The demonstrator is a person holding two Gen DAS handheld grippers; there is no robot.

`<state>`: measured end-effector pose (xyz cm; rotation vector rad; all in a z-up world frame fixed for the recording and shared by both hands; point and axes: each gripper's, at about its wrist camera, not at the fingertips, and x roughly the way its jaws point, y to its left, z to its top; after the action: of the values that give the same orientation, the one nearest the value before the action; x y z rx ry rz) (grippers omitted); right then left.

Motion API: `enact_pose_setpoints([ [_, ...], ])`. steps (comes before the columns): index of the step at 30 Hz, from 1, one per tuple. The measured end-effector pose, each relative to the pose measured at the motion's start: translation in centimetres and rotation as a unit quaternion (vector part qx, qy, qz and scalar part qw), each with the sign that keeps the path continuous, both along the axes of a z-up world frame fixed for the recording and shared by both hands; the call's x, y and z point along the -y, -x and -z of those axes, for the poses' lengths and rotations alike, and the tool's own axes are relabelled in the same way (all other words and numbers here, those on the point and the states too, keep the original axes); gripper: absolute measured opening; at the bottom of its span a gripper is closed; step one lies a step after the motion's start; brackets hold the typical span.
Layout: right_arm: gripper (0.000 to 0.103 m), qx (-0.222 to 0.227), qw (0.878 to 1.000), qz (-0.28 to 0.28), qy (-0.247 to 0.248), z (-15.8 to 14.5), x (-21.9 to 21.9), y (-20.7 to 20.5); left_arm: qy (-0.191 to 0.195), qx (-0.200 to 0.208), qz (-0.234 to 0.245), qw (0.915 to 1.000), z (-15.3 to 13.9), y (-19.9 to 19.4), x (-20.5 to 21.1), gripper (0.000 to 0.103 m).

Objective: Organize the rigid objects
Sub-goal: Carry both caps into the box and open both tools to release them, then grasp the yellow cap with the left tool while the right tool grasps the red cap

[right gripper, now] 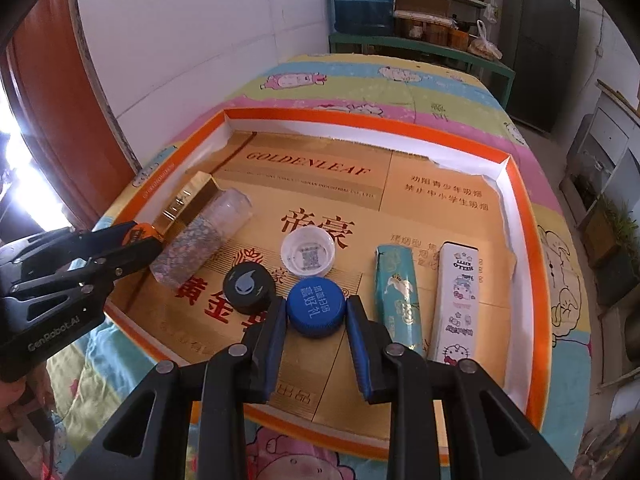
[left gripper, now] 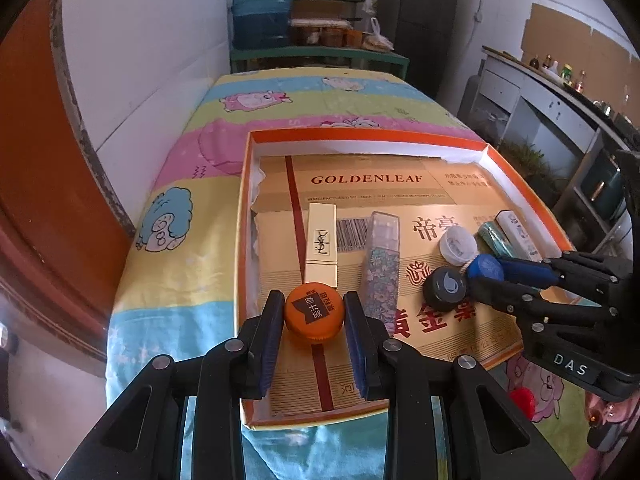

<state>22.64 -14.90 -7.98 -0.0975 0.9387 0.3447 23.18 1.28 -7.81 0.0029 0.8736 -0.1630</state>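
An orange-rimmed box lid (left gripper: 362,136) (right gripper: 524,216) lies on the bed. My left gripper (left gripper: 314,314) is shut on an orange bottle cap (left gripper: 314,312) over the box's near left part. My right gripper (right gripper: 316,314) is shut on a blue bottle cap (right gripper: 316,308) (left gripper: 485,268). In the box lie a gold YSL case (left gripper: 322,246), a floral tube (left gripper: 380,268) (right gripper: 200,240), a black cap (left gripper: 444,288) (right gripper: 250,286), a white cap (left gripper: 458,246) (right gripper: 307,256), a teal lighter (right gripper: 396,292) and a white Hello Kitty lighter (right gripper: 456,300).
The box rests on a cartoon-print bedsheet (left gripper: 176,248). A red cap (left gripper: 522,400) lies on the sheet right of the box. A white wall (left gripper: 140,60) and an orange door (left gripper: 36,140) stand to the left. Shelves with a blue water jug (left gripper: 260,10) stand beyond the bed.
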Motion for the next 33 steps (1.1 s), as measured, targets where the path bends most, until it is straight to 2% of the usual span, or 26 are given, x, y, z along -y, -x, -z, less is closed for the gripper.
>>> enact_pose_setpoints([
  [9,0.031,0.01,1.0,-0.005,0.013,0.0,-0.3,0.3,0.008,-0.012,0.019,0.9997,0.5,0.2,0.7,0.033],
  [16,0.037,0.031,0.999,-0.002,-0.007,-1.7,0.5,1.9,0.041,0.023,0.005,0.9989,-1.6,2.4,-0.7,0.045],
  [23,0.044,0.036,0.998,-0.026,-0.041,-2.6,1.1,6.8,0.082,0.035,0.0,0.996,-2.9,5.6,-2.1,0.046],
  [25,0.05,0.06,0.997,-0.03,-0.028,-2.7,1.0,8.7,0.089,0.035,-0.001,0.9954,-2.9,6.6,-2.3,0.046],
  [30,0.05,0.051,0.997,-0.055,-0.021,-1.8,0.4,11.8,0.088,0.041,-0.001,0.9953,-3.2,8.8,-2.2,0.046],
  [33,0.05,0.046,0.998,-0.051,-0.011,-1.0,0.2,12.2,0.092,0.04,0.0,0.995,-3.3,9.8,-2.1,0.046],
])
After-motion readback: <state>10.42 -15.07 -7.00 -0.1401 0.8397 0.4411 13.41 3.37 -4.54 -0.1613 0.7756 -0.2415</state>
